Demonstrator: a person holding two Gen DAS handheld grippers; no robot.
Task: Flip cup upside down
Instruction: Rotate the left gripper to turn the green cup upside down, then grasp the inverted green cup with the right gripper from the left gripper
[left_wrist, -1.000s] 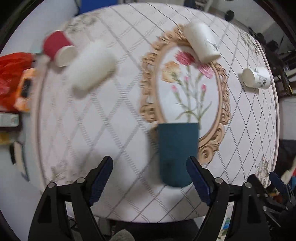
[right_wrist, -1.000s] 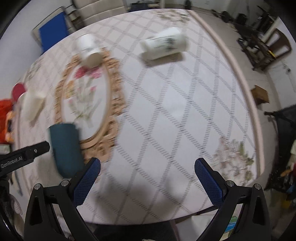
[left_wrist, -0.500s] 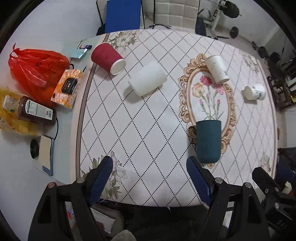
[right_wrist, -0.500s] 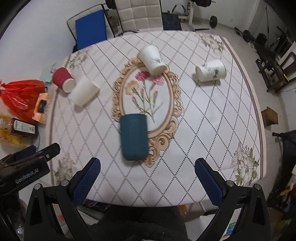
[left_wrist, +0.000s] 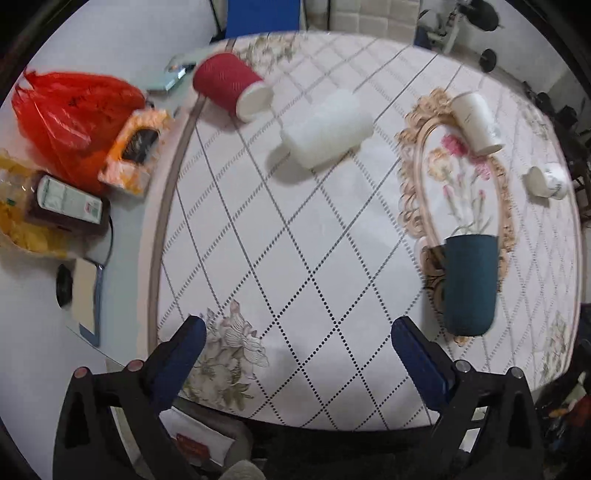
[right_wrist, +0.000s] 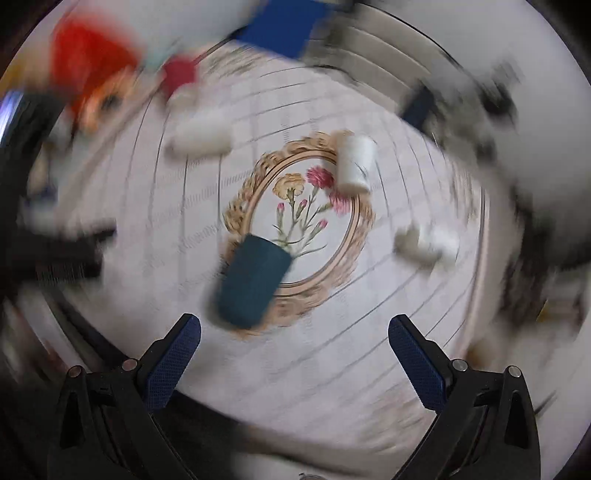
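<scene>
A dark teal cup (left_wrist: 470, 282) lies on its side at the near end of the tablecloth's flower medallion; it also shows in the blurred right wrist view (right_wrist: 253, 282). A red cup (left_wrist: 231, 86), a white ribbed cup (left_wrist: 327, 129) and two white printed cups (left_wrist: 476, 122) (left_wrist: 546, 181) also lie on their sides. My left gripper (left_wrist: 295, 345) is open and empty above the near table edge, left of the teal cup. My right gripper (right_wrist: 293, 341) is open and empty, high above the table, the teal cup ahead of its left finger.
Left of the tablecloth (left_wrist: 295, 240) lie a red plastic bag (left_wrist: 70, 114), an orange packet (left_wrist: 135, 147), a brown bottle (left_wrist: 66, 205) and a notebook (left_wrist: 86, 299). A blue chair (left_wrist: 264, 16) stands behind the table. Gym gear stands at the back right.
My left gripper has come closer to the table and shifted left, so the teal cup now sits further right. My right gripper is swinging fast; its view has rotated and blurred. No cup has moved.
</scene>
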